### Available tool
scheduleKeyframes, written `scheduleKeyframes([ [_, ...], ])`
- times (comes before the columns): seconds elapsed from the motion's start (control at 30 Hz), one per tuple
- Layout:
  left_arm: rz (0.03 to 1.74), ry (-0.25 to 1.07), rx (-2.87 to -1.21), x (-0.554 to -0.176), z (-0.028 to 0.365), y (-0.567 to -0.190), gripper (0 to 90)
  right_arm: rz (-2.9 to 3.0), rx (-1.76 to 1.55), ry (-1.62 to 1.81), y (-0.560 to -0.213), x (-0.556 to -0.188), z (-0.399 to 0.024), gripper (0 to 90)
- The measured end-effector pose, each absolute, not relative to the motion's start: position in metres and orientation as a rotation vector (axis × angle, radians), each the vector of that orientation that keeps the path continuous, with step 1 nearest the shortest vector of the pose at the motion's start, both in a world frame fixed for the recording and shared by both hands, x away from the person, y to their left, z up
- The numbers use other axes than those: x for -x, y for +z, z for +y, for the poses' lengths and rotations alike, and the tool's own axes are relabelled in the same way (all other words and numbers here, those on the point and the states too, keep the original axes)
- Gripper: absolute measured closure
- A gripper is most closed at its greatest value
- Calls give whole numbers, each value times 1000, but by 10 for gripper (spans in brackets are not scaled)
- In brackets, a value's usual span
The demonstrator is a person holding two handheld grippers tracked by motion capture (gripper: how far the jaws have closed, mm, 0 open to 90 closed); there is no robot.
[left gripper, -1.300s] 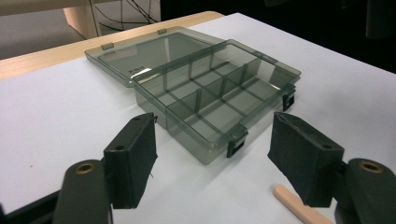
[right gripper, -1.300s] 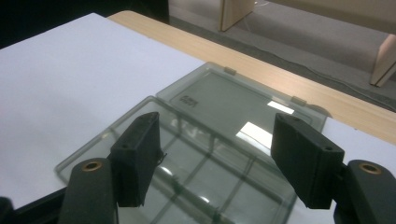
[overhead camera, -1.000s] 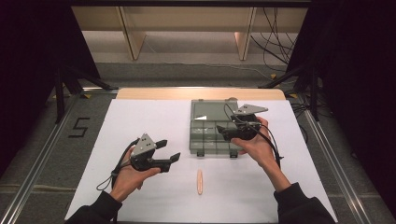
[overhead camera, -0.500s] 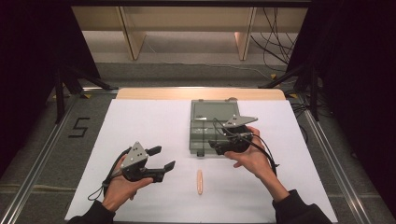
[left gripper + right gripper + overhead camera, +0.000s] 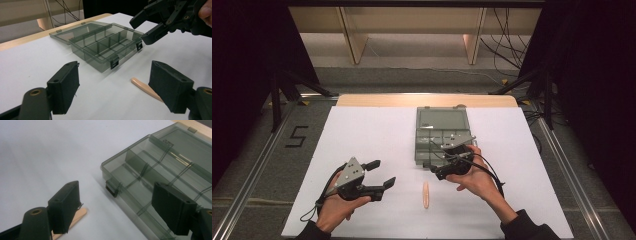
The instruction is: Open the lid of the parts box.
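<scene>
A smoky clear compartment box (image 5: 418, 145) lies open right of centre on the white table, its lid flat behind it. A pale flat stick (image 5: 426, 194) lies on the table just in front of the box. My right gripper (image 5: 432, 171) hovers at the box's front edge, pointing left, above and behind the stick. Its jaws have just been opening and hold nothing. My left gripper (image 5: 382, 173) is to the left of the stick, pointing right; its jaws have also just been opening and are empty. In the left gripper view the stick (image 5: 143, 87) lies near the right pad (image 5: 170, 87).
The box's compartments (image 5: 150, 175) look empty, and a black latch (image 5: 111, 190) sits on its near corner. A bare wooden strip (image 5: 427, 100) runs along the table's far edge. Cables trail from both grippers toward the person.
The right gripper has come off the box toward the person and sunk to its front edge near the stick. The left gripper has drawn back a little toward the person. Both pairs of jaws stand wider.
</scene>
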State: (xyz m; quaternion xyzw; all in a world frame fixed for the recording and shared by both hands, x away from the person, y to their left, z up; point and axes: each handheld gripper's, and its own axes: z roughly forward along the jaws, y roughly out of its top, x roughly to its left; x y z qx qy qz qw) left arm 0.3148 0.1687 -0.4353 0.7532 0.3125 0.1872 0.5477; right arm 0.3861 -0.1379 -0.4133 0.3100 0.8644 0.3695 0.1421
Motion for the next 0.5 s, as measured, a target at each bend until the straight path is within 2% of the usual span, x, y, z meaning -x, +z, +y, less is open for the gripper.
scheduleKeyframes([
  [0.5, 732, 424, -1772, -310, 169, -437, 214, 2569, -836, 1003, -422, -372, -125, 242],
])
